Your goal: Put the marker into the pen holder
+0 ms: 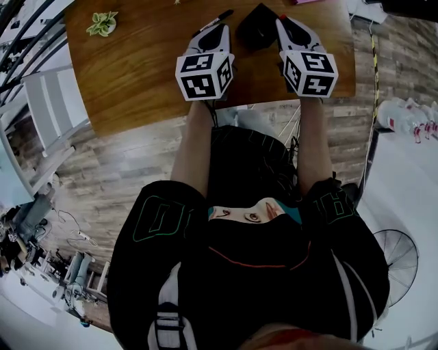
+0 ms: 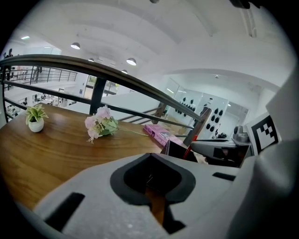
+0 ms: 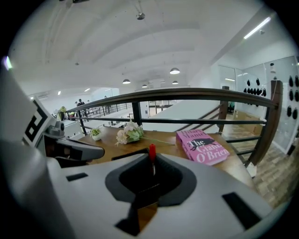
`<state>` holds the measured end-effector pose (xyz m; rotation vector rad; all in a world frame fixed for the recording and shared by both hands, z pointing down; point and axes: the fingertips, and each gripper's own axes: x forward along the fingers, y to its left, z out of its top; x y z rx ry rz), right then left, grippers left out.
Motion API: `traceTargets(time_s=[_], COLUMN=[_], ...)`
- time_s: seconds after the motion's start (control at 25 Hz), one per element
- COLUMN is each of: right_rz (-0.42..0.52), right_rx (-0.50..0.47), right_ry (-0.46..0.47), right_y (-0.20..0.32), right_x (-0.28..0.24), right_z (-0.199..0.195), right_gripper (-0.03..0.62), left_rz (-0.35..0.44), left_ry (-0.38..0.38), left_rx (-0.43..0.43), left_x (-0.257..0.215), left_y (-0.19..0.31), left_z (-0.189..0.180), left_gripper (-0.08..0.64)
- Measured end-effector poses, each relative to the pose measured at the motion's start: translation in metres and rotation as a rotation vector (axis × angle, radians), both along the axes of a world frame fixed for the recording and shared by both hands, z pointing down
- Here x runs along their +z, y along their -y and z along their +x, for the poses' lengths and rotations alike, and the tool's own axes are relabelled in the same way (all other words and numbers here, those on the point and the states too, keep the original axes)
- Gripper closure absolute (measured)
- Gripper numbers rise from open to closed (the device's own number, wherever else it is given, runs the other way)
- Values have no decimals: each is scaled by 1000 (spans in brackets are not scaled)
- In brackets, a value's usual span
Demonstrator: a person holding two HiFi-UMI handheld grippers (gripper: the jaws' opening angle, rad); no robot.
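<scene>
- Found the black marker (image 1: 213, 21) lying flat on the wooden surface (image 1: 137, 75), just past the tip of the left tongs (image 1: 213, 33) and outside the pen holder (image 1: 259, 26).
- Read the left tongs as closed to a thin slit (wood showing through it), with nothing plainly gripped.
- Saw the right tongs (image 1: 286, 24) closed likewise and empty, tip just beside the pen holder.
- Noted a red-capped pen (image 3: 152, 150) upright in the holder, with a pink book (image 3: 203, 144) and flowers (image 3: 128, 134) beyond.

Left gripper (image 2: 150, 179), jaws together, above wooden table (image 2: 56, 154); flowers (image 2: 100, 125) beyond.
</scene>
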<state>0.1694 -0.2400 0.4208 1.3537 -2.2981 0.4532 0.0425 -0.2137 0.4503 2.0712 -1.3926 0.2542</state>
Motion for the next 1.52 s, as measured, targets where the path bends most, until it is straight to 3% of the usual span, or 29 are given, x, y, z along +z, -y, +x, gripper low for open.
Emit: traceTargets(time_s=[0.48,0.92,1.52], right_rz=[-25,-9,36], right_rx=[-45,-62,-162], right_ry=[9,38,71], right_y=[-5,-24,-74], right_x=[7,-1,-21], right_z=[-7,1,2], right_gripper=[531,553,575], left_rz=[-17,15,80], left_ry=[3,16,29], left_rx=[-35,-72,-181], left_x=[6,-6,-31], left_y=[-7,-27,-85], left_z=[-6,-2,-3], left_gripper=[551,552,552])
